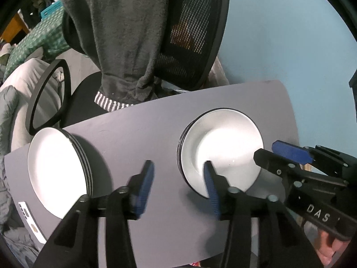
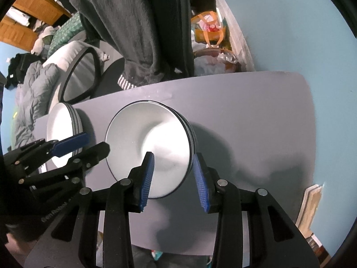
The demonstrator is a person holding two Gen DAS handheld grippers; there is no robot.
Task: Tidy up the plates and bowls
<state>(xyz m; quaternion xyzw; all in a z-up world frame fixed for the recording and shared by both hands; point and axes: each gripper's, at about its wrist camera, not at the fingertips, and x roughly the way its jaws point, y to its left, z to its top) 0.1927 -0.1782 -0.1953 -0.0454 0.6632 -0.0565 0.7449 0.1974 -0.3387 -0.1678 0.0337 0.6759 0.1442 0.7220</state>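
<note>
Two stacks of white, dark-rimmed plates sit on a grey table (image 1: 138, 134). The larger stack (image 1: 55, 174) lies at the left and the smaller stack (image 1: 223, 147) at the right. My left gripper (image 1: 178, 165) hangs open above the table, one finger over bare table and the other over the smaller stack's near-left rim. My right gripper (image 2: 173, 158) is open and straddles the right rim of the smaller stack (image 2: 151, 138), pads not pressing on it. Each gripper shows in the other's view: the right gripper (image 1: 276, 154) and the left gripper (image 2: 89, 145). The larger stack (image 2: 60, 122) appears at the left.
A black mesh office chair (image 1: 196, 33) draped with a grey garment (image 1: 125, 44) stands close behind the table's far edge. A phone (image 1: 29, 221) lies at the table's left corner. A blue wall (image 1: 290, 33) is at the right. Bare table (image 2: 256, 134) lies right of the smaller stack.
</note>
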